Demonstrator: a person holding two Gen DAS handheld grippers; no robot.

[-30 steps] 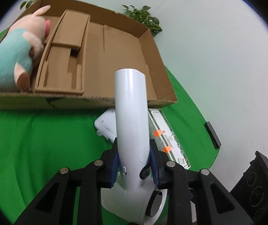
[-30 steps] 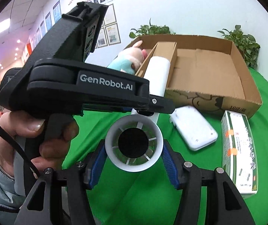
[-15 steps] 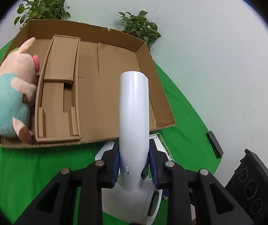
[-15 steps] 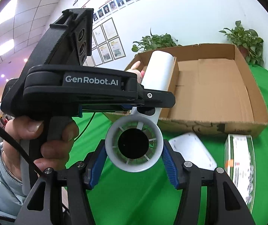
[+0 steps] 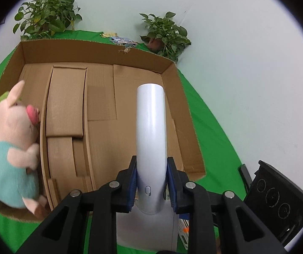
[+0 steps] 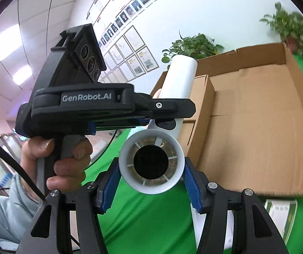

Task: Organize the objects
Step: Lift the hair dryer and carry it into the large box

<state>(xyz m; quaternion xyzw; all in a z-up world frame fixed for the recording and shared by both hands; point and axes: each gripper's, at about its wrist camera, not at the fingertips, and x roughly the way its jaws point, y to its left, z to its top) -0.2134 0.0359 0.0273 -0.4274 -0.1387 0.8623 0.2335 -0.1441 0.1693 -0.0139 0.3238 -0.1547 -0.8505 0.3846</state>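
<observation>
A white hair dryer is held by both grippers. My left gripper [image 5: 151, 182] is shut on its long handle [image 5: 150, 131], which points out over the open cardboard box [image 5: 179, 97]. My right gripper [image 6: 151, 178] is shut on the dryer's round barrel [image 6: 151, 163], whose open end faces the camera. The left gripper [image 6: 164, 112] shows in the right wrist view, clamped on the handle. A plush pig [image 5: 13, 148] in a teal shirt lies in the box's left part.
A cardboard insert [image 5: 66, 114] stands in the box beside the pig. A green-and-white carton [image 6: 282, 216] and a white flat object [image 6: 213, 230] lie on the green cloth in front of the box. Potted plants [image 5: 164, 33] stand behind the box.
Both grippers have lifted the hair dryer and carried it forward. Its handle now hangs over the box interior, and the items on the cloth have dropped low in view.
</observation>
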